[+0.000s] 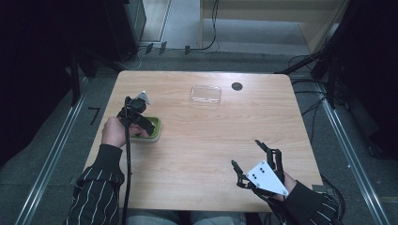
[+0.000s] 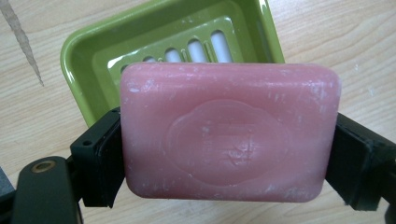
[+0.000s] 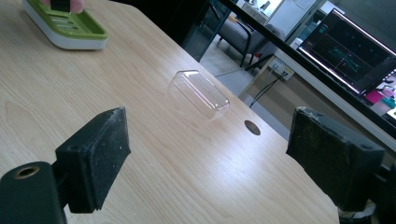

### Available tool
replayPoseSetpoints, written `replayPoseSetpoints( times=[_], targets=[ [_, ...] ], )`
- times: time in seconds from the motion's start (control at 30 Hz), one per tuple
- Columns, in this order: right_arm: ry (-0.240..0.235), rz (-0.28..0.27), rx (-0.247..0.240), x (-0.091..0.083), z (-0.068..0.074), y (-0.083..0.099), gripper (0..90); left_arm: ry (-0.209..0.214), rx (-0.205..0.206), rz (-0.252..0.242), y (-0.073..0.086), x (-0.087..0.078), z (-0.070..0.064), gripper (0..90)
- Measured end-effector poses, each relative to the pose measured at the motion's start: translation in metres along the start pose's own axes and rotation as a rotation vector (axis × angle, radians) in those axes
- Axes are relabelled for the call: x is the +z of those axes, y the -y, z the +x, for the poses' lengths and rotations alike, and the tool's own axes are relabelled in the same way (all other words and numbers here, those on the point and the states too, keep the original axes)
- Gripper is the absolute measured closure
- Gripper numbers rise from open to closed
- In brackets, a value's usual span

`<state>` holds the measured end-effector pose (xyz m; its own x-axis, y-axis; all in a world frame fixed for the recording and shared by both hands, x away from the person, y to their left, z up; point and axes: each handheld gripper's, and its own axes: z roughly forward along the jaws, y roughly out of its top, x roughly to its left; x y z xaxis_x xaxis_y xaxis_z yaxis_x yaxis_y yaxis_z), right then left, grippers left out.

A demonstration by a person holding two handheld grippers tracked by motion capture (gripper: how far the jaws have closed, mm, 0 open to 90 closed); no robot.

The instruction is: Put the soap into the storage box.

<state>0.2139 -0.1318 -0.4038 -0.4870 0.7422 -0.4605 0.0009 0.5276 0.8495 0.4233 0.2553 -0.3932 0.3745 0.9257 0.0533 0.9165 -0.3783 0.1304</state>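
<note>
Pink soap bar (image 2: 229,137) | scuffed, oval emboss | clamped between jaws

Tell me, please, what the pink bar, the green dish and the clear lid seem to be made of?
Pink bar, held in the left claw: probably soap, matte and waxy, with white scuffs and a pressed oval emblem.
Green dish: likely glossy hard plastic, with shiny highlights and a slotted drain.
Clear lid: seemingly transparent plastic; the wood grain shows through it, and its edges glint.
</note>
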Motion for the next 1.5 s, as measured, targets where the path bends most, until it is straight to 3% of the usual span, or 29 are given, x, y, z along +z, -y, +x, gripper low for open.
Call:
replayPoseSetpoints(
  times=[0.4,0.9,1.5],
  targets=[
    [0.0,0.001,-0.002,0.0,0.0,0.0,13.3,-0.01,-0.041,-0.002,-0.008,0.007,0.005,13.9],
    [-0.003,-0.006,0.001,0.001,0.001,-0.001,13.2,-0.029,-0.055,0.034,-0.018,0.024,0.005,13.8],
    [-0.006,-0.008,-0.002,0.002,0.001,-0.001,13.2,-0.033,-0.105,0.034,-0.021,0.037,0.012,13.8]
  ],
)
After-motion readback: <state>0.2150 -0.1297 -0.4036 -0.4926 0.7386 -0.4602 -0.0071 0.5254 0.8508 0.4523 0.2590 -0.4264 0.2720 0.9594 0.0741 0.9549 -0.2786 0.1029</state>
